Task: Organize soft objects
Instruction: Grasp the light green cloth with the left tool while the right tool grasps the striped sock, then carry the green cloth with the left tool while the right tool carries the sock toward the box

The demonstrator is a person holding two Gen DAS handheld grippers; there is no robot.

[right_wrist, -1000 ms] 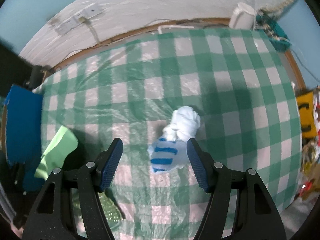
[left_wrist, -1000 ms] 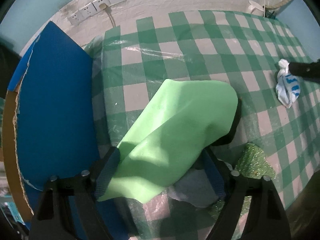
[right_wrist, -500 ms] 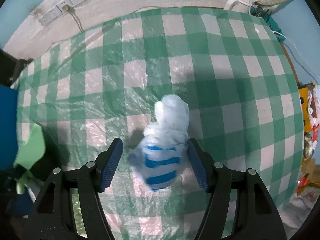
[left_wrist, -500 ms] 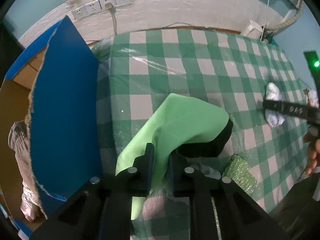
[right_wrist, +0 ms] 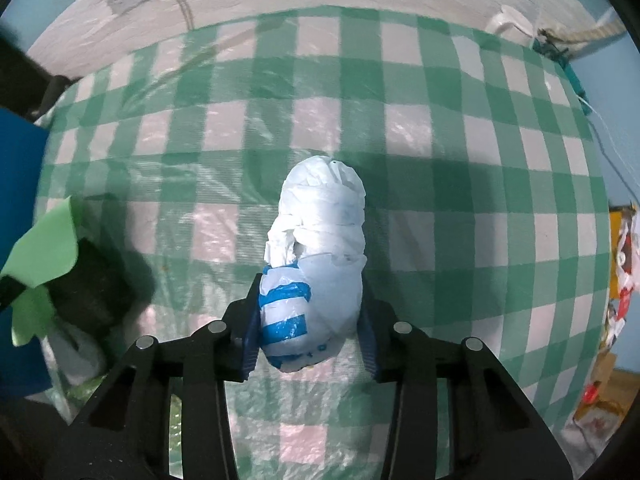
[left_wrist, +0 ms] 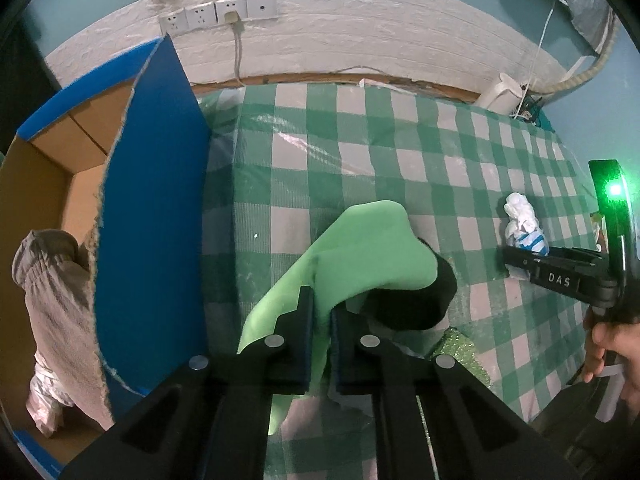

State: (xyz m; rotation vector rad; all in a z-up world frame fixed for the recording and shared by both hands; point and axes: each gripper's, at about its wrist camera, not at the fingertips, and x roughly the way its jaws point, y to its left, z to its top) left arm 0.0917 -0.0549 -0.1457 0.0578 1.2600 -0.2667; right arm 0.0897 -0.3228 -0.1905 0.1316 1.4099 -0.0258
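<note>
My left gripper (left_wrist: 322, 320) is shut on a light green foam sheet (left_wrist: 360, 252) and holds it lifted over a black soft object (left_wrist: 412, 300) on the checked tablecloth. My right gripper (right_wrist: 308, 320) is shut on a knotted white plastic bag with blue stripes (right_wrist: 320, 264); the bag also shows in the left wrist view (left_wrist: 522, 222), at the right beside the right gripper's black body. The green sheet shows at the left edge of the right wrist view (right_wrist: 42, 240).
An open cardboard box with blue flaps (left_wrist: 152, 208) stands at the table's left, with a grey cloth (left_wrist: 52, 304) inside. A green glittery item (left_wrist: 460, 350) and a pale bag lie under the sheet. Wall sockets (left_wrist: 218, 12) and a cable are behind the table (left_wrist: 400, 128).
The left gripper closed on the green sheet and lifted it, showing the black object beneath. The right gripper moved forward around the striped bag and closed on it.
</note>
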